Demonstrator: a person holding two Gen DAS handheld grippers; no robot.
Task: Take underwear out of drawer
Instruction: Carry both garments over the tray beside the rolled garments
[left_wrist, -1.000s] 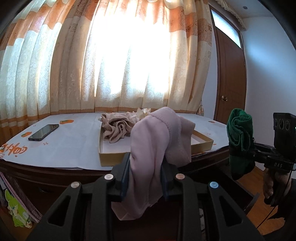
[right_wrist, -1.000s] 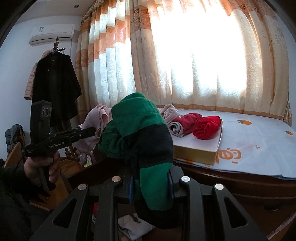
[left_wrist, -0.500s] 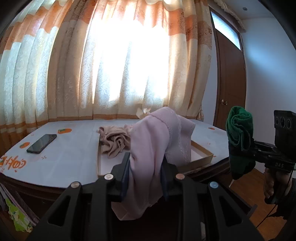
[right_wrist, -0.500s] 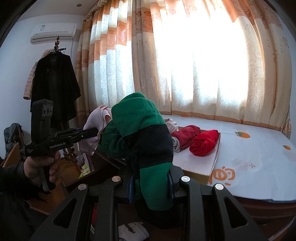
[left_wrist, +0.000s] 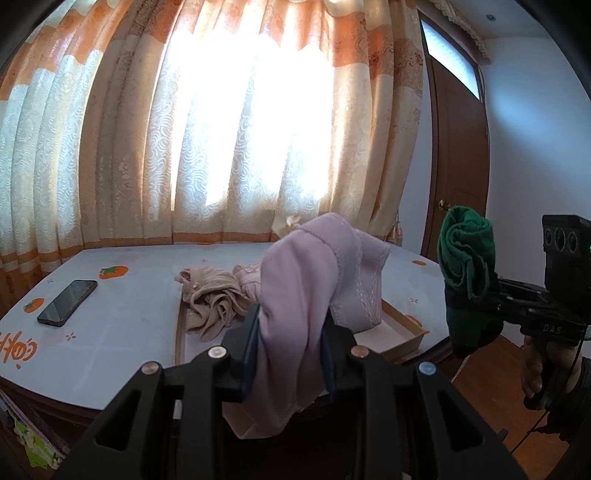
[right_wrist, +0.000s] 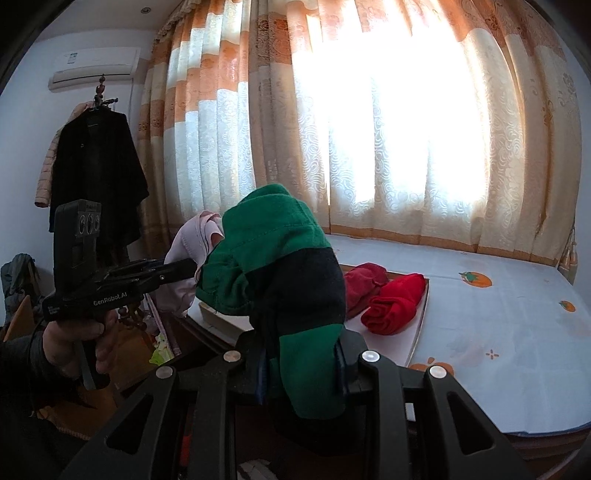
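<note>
1. Fingers of the left gripper (left_wrist: 290, 343) pinch pink underwear (left_wrist: 306, 295); the right gripper (right_wrist: 299, 358) pinches green underwear (right_wrist: 280, 266), both above the table (right_wrist: 498, 332).
2. Risk: hanging folds may snag the tray (left_wrist: 402, 332).
3. Risk: slack cloth may slip free.

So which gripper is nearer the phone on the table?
Left. The left gripper is over the table's near edge, the phone to its left; the right gripper is off the table's right end.
</note>
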